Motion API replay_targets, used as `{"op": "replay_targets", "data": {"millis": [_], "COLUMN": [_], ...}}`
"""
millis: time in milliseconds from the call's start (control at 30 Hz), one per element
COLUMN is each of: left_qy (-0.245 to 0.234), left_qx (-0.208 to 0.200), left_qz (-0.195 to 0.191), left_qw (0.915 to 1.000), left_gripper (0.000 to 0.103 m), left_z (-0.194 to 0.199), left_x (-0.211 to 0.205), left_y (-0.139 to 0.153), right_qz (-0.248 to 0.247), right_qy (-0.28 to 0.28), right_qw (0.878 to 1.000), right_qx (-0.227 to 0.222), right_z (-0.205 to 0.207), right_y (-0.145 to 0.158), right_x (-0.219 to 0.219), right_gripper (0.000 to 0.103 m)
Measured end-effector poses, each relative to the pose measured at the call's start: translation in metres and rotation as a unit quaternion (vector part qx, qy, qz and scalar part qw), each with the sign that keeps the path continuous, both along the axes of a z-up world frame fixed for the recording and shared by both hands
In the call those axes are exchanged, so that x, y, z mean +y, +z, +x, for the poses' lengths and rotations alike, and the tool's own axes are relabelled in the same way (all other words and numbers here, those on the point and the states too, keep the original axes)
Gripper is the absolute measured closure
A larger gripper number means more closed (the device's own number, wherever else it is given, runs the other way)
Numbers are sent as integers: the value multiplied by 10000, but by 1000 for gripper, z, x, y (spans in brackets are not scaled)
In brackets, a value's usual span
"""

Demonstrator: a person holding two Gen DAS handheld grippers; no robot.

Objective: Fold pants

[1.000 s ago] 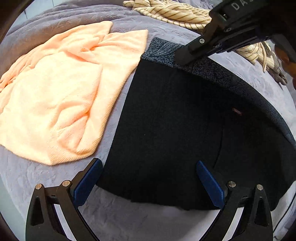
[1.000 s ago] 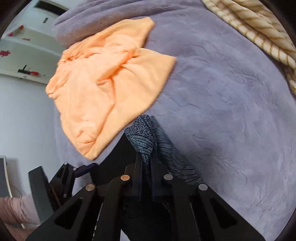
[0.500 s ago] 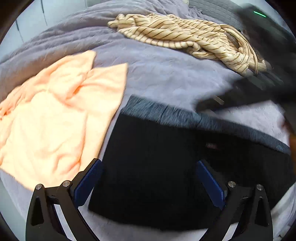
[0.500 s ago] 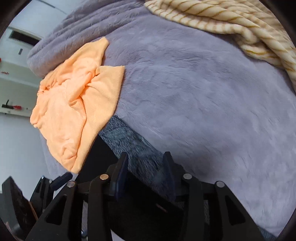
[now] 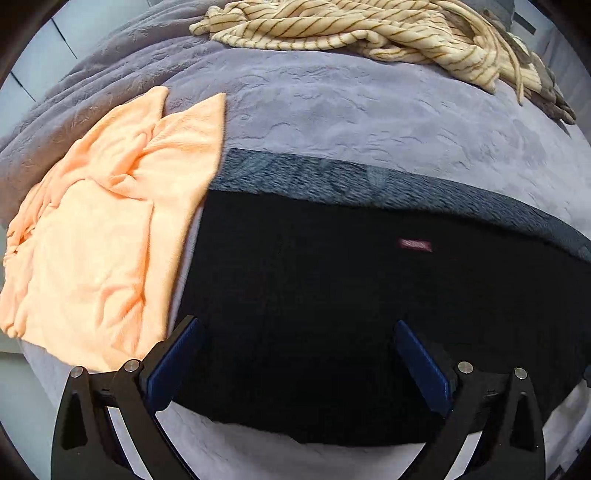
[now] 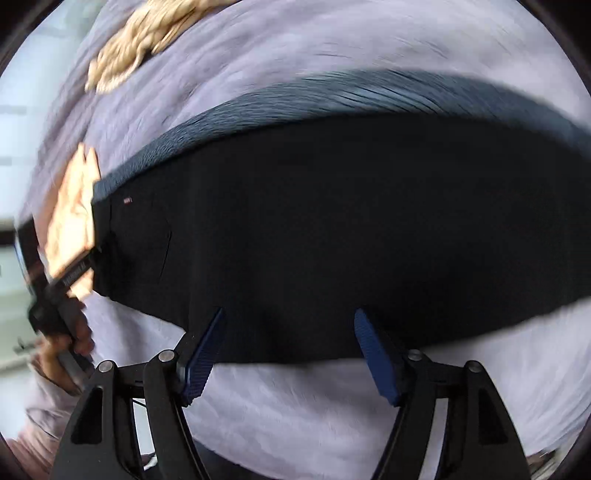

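Observation:
The black pants (image 5: 314, 295) lie flat on the purple blanket (image 5: 351, 122), their grey patterned waistband (image 5: 332, 181) along the far edge and a small red label (image 5: 415, 244) below it. My left gripper (image 5: 295, 354) hovers open over the near edge of the pants with nothing between its blue pads. In the blurred right wrist view the same pants (image 6: 332, 221) spread across the blanket, and my right gripper (image 6: 290, 350) is above their near edge, jaws opening, with nothing pinched. The left gripper's body (image 6: 59, 291) and a hand (image 6: 74, 339) show at that view's left edge.
An orange towel (image 5: 99, 236) lies beside the left end of the pants, its edge touching the waistband corner. A cream striped garment (image 5: 369, 33) is bunched at the blanket's far side. Bare blanket (image 6: 295, 424) runs along the near side of the pants.
My right gripper let go of the waistband, opened, and swung away to the near edge of the pants. The left gripper rose and drew back a little. The waistband now lies flat.

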State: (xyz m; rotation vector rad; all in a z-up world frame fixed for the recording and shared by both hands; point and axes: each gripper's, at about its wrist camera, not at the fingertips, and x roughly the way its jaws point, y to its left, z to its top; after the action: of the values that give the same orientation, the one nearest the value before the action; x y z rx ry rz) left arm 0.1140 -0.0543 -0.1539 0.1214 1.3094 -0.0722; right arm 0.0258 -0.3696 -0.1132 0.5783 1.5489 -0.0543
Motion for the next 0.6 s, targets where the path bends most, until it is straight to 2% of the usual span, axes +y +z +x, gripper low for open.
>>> {"op": "replay_targets", "data": {"millis": [100,233,400,467,600], "left_qy": [-359,-1196,-1797,-2018,-2364], "left_qx": [274,630,851,859,784], "left_qz": [-202,-312,-522,-498,-399], "left_qw": [9988,9903,9786,9744,9677], "left_gripper": [0,0,0,0,0], "left_z": [-21,-83,-129,-140,-149], "left_x": [-57,-123,-162,-173,-191], "left_y": [11,16,32,38,47], "right_qz": [126,272,294,236,223], "right_qy": [-497,-800,-1094,-1266,-1769], "right_qw": [9987,9964,9935,9917,9840], "right_qx": [-84,-44,67,60,-26], "right_z": [-26,-58,-99,-118,-149], "right_y": [8,15,21,25,31], "right_x": [-17,-23,-21,-25,-43], "right_gripper": [27,22,19,15,15]}}
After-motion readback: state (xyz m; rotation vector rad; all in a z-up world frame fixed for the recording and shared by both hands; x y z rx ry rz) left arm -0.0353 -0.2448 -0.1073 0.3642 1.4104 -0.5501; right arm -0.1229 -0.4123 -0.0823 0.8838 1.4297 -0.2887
